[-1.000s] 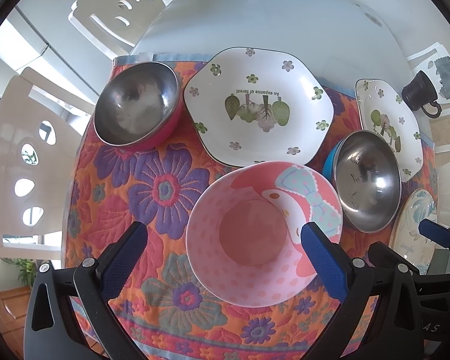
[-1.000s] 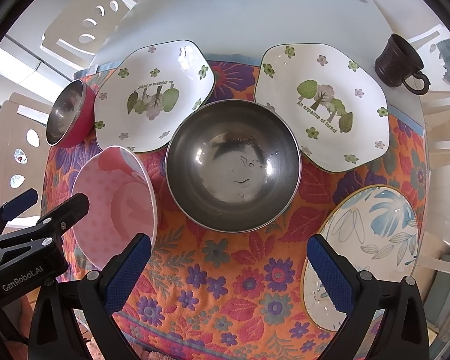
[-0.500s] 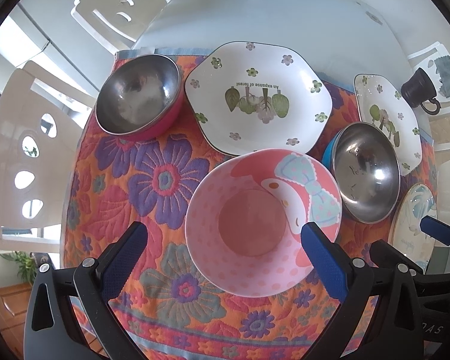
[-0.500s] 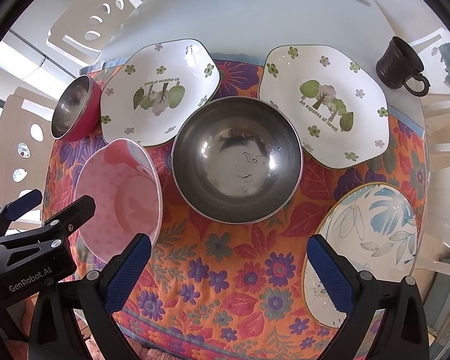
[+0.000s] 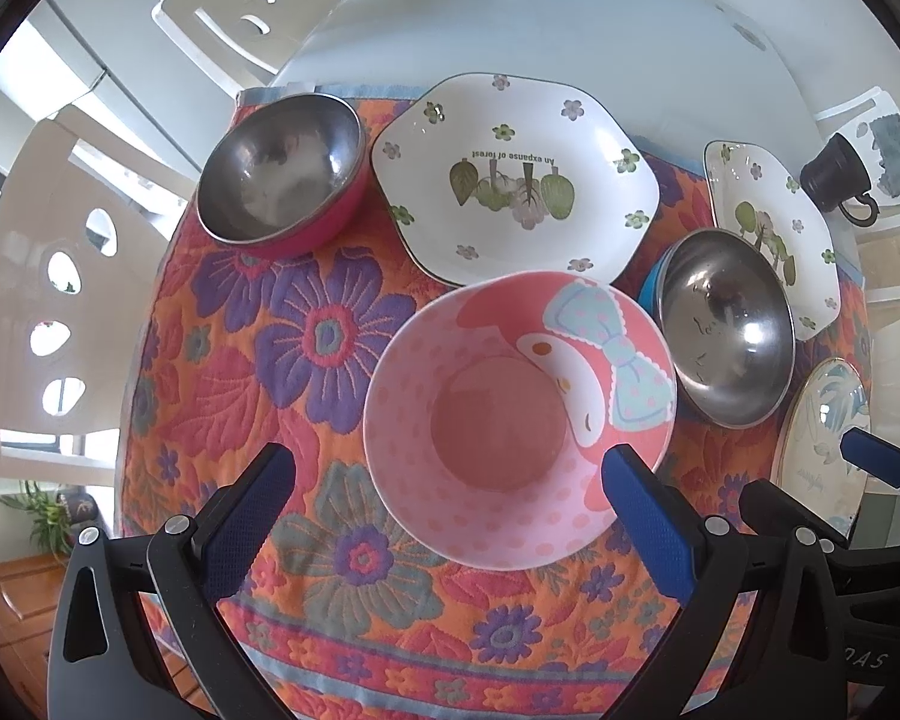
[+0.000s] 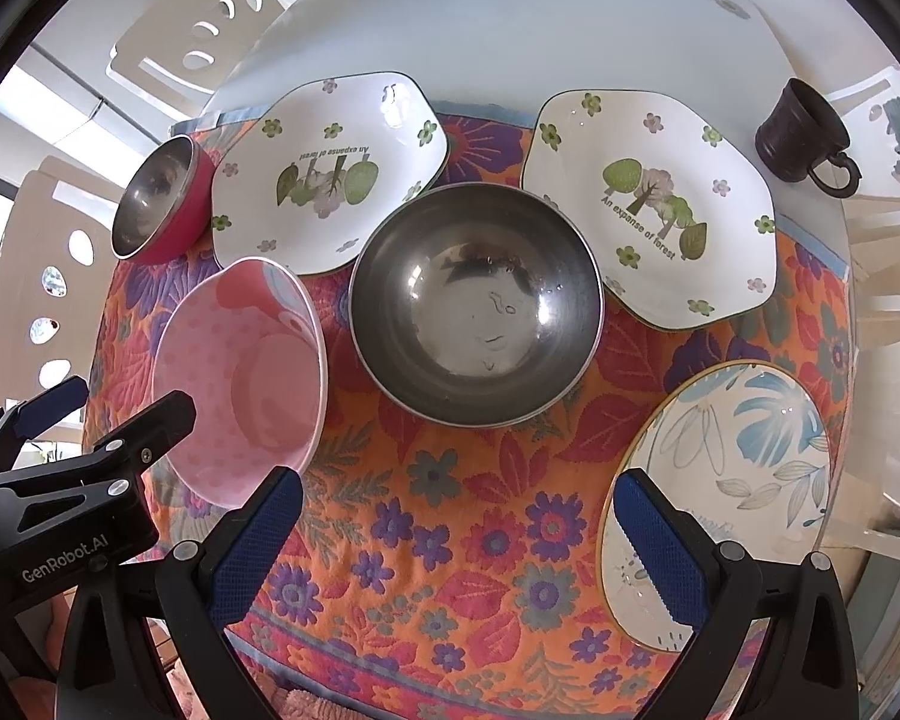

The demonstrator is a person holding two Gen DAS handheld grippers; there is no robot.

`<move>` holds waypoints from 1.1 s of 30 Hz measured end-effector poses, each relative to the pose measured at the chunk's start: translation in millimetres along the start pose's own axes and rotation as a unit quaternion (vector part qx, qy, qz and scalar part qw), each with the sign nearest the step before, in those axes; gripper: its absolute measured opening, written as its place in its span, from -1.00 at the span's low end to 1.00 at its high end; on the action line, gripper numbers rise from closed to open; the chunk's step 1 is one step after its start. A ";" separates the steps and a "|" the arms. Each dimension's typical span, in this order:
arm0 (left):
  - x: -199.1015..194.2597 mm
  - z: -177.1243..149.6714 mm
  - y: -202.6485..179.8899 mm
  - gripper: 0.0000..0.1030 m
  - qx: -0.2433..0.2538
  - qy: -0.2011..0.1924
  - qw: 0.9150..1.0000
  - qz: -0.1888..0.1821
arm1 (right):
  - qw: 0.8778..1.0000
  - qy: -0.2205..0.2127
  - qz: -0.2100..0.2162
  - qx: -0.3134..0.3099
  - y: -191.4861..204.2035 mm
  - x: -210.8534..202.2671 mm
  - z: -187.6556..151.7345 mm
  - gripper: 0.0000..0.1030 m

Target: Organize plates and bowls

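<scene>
Directly ahead of the left gripper (image 5: 450,507), whose blue-padded jaws stand wide apart and empty, sits the pink polka-dot bowl with a cartoon bow (image 5: 519,420), its near rim between the fingertips; being round, it has no long axis. The right gripper (image 6: 459,531), likewise spread and empty, faces the steel bowl with a blue outside (image 6: 477,306), a little farther off. Beyond lie two white hexagonal plates with tree prints (image 6: 330,171) and a steel bowl with a red outside (image 5: 282,174). All bowls look empty. I judge the left gripper nearer its bowl.

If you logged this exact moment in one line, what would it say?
left tool: open, around pink bowl | right tool: open, empty | nothing stacked
</scene>
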State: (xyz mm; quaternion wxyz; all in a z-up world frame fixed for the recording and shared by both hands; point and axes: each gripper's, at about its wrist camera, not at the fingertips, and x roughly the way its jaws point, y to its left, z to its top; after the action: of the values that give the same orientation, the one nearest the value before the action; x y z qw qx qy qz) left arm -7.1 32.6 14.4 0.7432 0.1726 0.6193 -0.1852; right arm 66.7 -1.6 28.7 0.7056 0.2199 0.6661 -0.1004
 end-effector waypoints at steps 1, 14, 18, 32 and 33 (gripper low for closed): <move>0.0 -1.0 -0.5 0.97 -0.001 0.001 1.000 -0.001 | 1.000 0.000 0.000 -0.001 -0.5 -0.2 -1.3 1.00; -1.1 -14.8 -8.0 0.97 -0.010 0.005 1.000 0.001 | 1.000 0.003 0.006 -0.012 -6.9 -1.5 -11.4 1.00; -0.2 -19.2 -12.7 0.97 -0.014 0.009 1.000 0.000 | 1.000 0.006 0.007 -0.016 -11.2 -0.6 -14.5 1.00; 1.9 -58.9 -56.5 0.97 -0.052 0.038 0.997 -0.034 | 0.999 0.032 0.021 -0.036 -69.7 15.0 -33.1 1.00; 3.3 -64.6 -64.5 0.97 -0.050 0.045 0.997 -0.040 | 0.998 0.035 0.016 -0.046 -77.2 16.4 -34.5 1.00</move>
State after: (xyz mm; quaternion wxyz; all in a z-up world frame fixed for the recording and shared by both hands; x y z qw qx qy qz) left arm -93.4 7.5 -1.8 0.7144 0.1184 0.6667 -0.1762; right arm 3.7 -52.0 -1.6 0.6925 0.2015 0.6909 -0.0504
